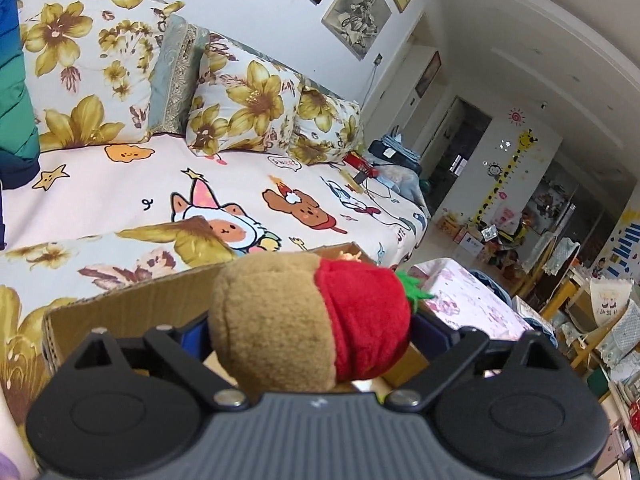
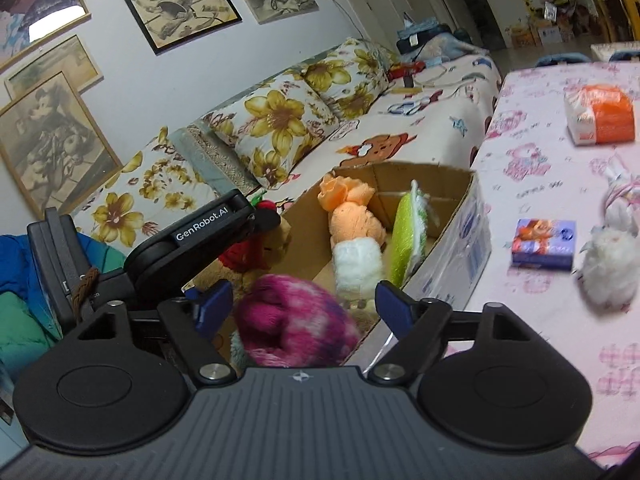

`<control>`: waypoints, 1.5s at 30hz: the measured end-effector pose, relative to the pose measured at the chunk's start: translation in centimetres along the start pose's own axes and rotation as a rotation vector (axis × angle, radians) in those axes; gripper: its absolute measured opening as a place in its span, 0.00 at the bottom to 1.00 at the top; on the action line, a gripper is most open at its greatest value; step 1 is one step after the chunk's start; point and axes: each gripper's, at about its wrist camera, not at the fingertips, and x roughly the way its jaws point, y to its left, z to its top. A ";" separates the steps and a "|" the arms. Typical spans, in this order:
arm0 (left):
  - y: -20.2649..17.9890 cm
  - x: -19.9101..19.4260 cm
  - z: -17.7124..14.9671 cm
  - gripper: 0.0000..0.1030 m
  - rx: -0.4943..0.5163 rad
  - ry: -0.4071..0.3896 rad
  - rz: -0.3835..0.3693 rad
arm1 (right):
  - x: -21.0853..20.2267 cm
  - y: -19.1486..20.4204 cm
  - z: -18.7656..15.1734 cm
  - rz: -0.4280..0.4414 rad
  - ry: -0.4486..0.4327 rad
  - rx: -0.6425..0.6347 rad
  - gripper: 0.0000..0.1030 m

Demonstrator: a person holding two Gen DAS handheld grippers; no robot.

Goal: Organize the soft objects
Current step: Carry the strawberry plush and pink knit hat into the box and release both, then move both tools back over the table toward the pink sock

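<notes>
Looking thru left wrist view first: left gripper (image 1: 310, 330) mostly hidden, blue fingers (image 1: 430, 330) showing only as slivers at 3 and 9 o'clock of brown-and-red plush (image 1: 310, 322). Cannot tell pad contact on the left side; on the right, blue pad sits just beside the red part. Jaws spread wide, plush between them, grip itself not readable. Cardboard box (image 1: 132, 300) rim cut off behind plush, at 9 to 12 o'clock of it; inside not visible here. Sofa (image 1: 120, 188) w/ cartoon sheet beyond box; 3 floral cushions (image 1: 244, 108) at 11 o'clock, 1 more lying at the near edge. Pink-cloth table (image 1: 476, 300) at 3 o'clock, partly blocked.

Right wrist view: right gripper (image 2: 306, 306) released, jaws wide, pink-white fuzzy toy (image 2: 296, 320) between blue fingers (image 2: 394, 308), gaps visible both sides, toy blurred, lower part hidden behind gripper body. Toy over near end of box (image 2: 452, 216). In box, counted: 1 orange plush (image 2: 352, 216), 1 white plush (image 2: 358, 264), 1 green-white pad (image 2: 408, 236), at 12 to 1 o'clock of fingers. Left gripper (image 2: 262, 222) at 10 o'clock, fingertips buried in plush (image 2: 276, 240) over box's left side. On table (image 2: 520, 184): 1 orange-white packet (image 2: 600, 120), 1 small purple box (image 2: 544, 244), 1 white fluffy toy (image 2: 608, 264), blurred, at 2 to 3 o'clock.
</notes>
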 end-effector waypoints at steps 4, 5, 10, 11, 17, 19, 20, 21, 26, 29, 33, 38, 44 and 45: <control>-0.5 -0.2 -0.1 0.99 0.038 -0.025 -0.005 | -1.8 -0.1 0.3 -0.016 -0.040 0.001 0.98; -0.6 -0.2 -0.1 0.99 0.052 -0.034 -0.008 | -2.0 -0.2 0.4 -0.021 -0.047 0.004 0.98; -1.4 -0.2 -0.4 0.99 0.096 -0.035 -0.044 | -3.9 -0.8 0.2 -0.081 -0.076 -0.003 0.98; -1.5 -0.2 -0.4 0.99 0.101 -0.036 -0.050 | -4.2 -1.0 0.2 -0.094 -0.081 -0.001 0.99; -2.5 -0.5 -0.9 0.99 0.126 -0.038 -0.066 | -5.7 -2.6 -0.1 -0.148 -0.107 0.045 1.00; -2.7 -0.6 -1.0 0.99 0.131 -0.038 -0.076 | -5.7 -2.9 -0.2 -0.165 -0.114 0.047 1.00; -2.9 -0.6 -1.1 0.99 0.137 -0.038 -0.082 | -5.5 -2.9 -0.2 -0.175 -0.118 0.045 1.00; -3.1 -0.6 -1.1 0.99 0.145 -0.039 -0.087 | -5.6 -2.9 -0.4 -0.184 -0.122 0.042 1.00; -3.9 -0.9 -1.5 0.99 0.176 -0.043 -0.112 | -5.9 -3.0 -0.9 -0.211 -0.135 0.033 1.00; -4.4 -1.0 -1.8 0.99 0.187 -0.043 -0.121 | -5.8 -3.2 -0.9 -0.222 -0.137 0.032 1.00; -5.0 -1.0 -2.2 0.99 0.217 -0.046 -0.134 | -5.8 -3.5 -0.8 -0.237 -0.146 0.028 1.00; -5.6 -1.1 -2.6 0.99 0.231 -0.049 -0.151 | -5.9 -3.9 -0.7 -0.256 -0.158 0.039 1.00; -7.0 -1.5 -3.4 0.99 0.277 -0.063 -0.190 | -6.1 -4.7 -0.9 -0.290 -0.176 0.061 1.00; -7.2 -1.5 -3.5 0.99 0.287 -0.064 -0.198 | -6.2 -4.9 -0.8 -0.295 -0.179 0.066 1.00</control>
